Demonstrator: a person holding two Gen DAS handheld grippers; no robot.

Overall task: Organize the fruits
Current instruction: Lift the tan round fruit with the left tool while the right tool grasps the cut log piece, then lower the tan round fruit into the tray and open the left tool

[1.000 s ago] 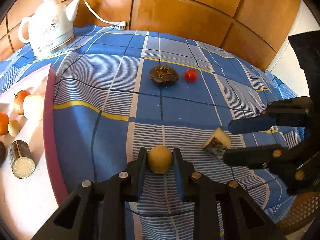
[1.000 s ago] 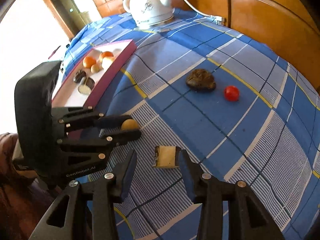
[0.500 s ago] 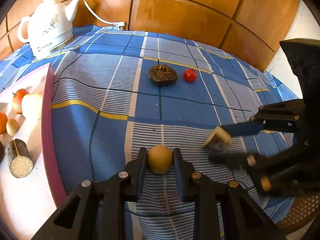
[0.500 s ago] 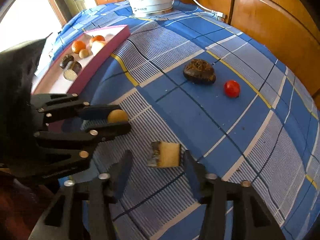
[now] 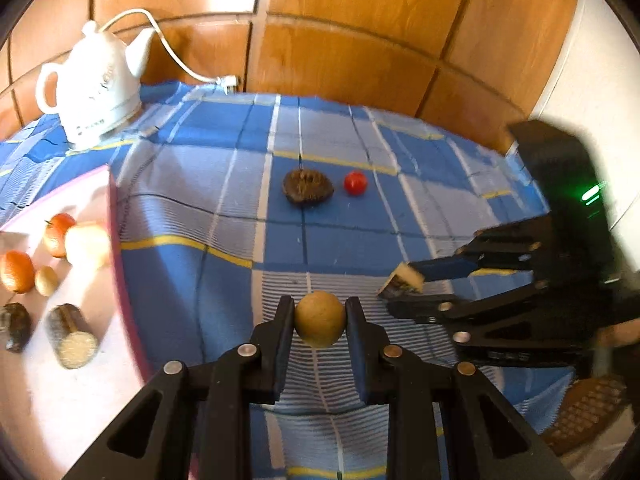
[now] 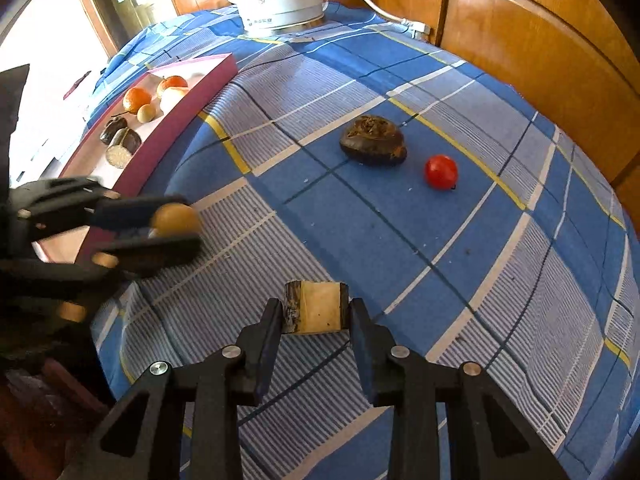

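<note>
While lettering on kettle blurs | grippers' printing unreadable

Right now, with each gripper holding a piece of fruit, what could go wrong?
The left gripper pinches the round yellow fruit only by its curved sides, so it could roll out on the way to the tray. The right gripper holds the cut wedge near its fingertips; it might twist loose. The two grippers sit close together and could bump.
</note>
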